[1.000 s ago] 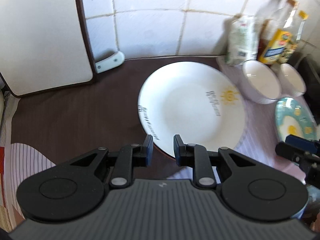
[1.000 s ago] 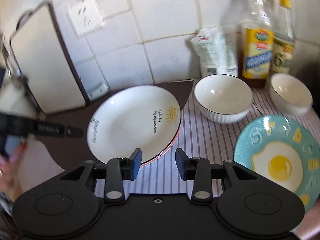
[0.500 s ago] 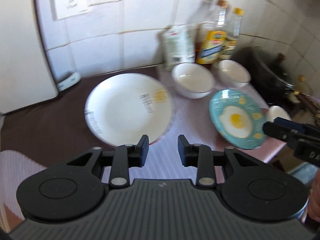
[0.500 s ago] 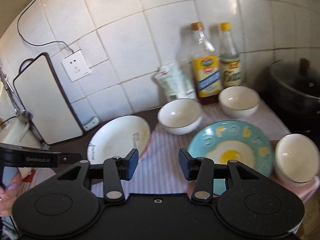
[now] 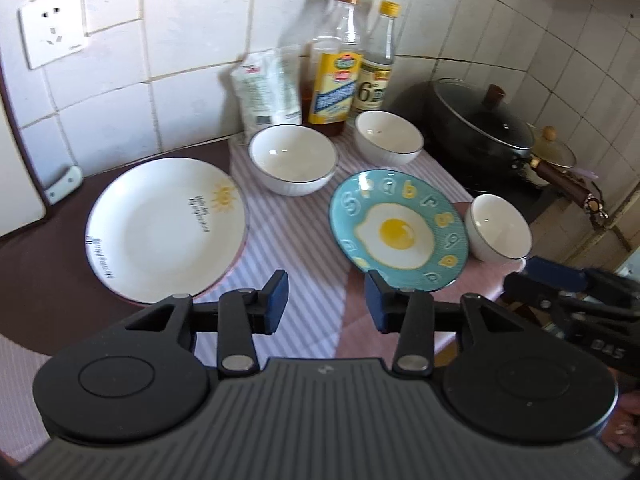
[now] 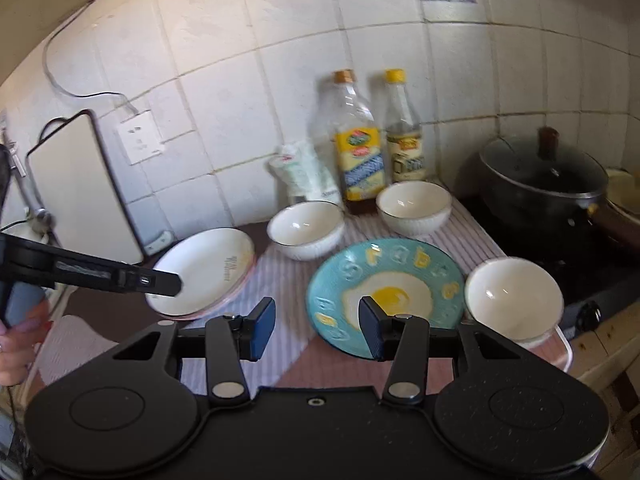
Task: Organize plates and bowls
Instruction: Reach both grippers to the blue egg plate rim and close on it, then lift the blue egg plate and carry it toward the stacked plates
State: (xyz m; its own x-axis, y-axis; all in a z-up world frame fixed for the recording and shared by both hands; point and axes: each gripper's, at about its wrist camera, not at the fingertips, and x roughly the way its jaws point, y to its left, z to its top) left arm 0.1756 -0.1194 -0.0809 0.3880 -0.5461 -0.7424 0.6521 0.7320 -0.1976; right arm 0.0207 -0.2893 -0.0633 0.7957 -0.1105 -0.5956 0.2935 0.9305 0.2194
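Observation:
A white plate with a sun print (image 5: 160,228) (image 6: 204,270) lies at the left on top of a pink-rimmed plate. A teal plate with a fried-egg print (image 5: 400,230) (image 6: 384,292) lies at the right. Three white bowls stand around it: one behind the plates (image 5: 292,164) (image 6: 306,234), one by the bottles (image 5: 388,138) (image 6: 414,208), one at the right edge (image 5: 500,226) (image 6: 514,300). My left gripper (image 5: 326,300) is open and empty above the striped cloth. My right gripper (image 6: 316,326) is open and empty, near the teal plate's front.
Two sauce bottles (image 5: 340,68) and a white bag (image 5: 268,88) stand against the tiled wall. A dark lidded pot (image 5: 480,128) sits on the stove at the right. A white cutting board (image 6: 80,184) leans at the left. The counter's edge is just right of the last bowl.
Both grippers have pulled back and up from the white plate and swung right. Both jaws have opened wider. The teal plate, the third bowl and the stove have come into view.

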